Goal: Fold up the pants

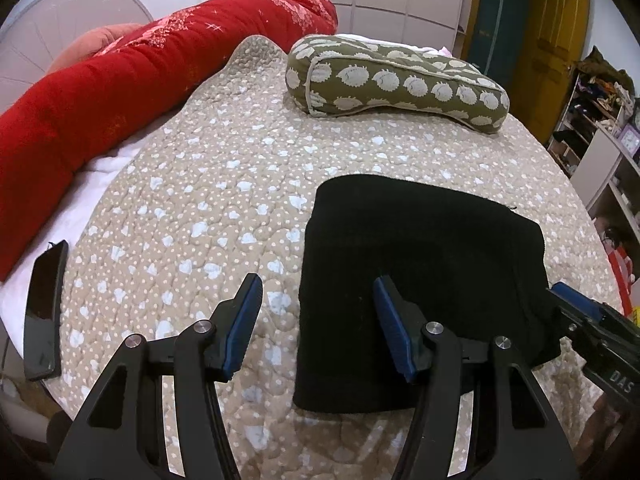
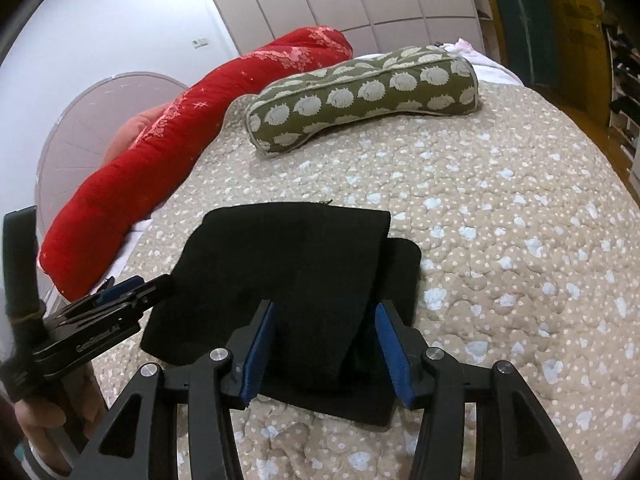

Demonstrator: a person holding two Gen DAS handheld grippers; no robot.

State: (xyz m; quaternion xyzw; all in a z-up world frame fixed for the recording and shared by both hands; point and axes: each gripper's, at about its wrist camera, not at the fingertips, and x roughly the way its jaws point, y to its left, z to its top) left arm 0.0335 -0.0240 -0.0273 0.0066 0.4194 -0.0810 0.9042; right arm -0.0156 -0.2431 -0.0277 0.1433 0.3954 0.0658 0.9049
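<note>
The black pants (image 1: 424, 264) lie folded into a thick rectangle on the beige quilted bed cover (image 1: 208, 200). My left gripper (image 1: 318, 294) is open, over the stack's near left edge, holding nothing. In the right wrist view the pants (image 2: 292, 276) lie as a folded stack with a top layer overlapping a lower one. My right gripper (image 2: 326, 322) is open, its blue pads either side of the near end of the top layer. The left gripper (image 2: 120, 292) shows at the stack's left edge, and the right gripper (image 1: 576, 300) shows at the stack's right edge.
An olive hedgehog-print pillow (image 1: 392, 80) lies at the far side of the bed. A rolled red quilt (image 1: 120, 88) runs along the left. A black phone (image 1: 44, 312) lies at the near left edge. Shelves (image 1: 600, 136) stand to the right.
</note>
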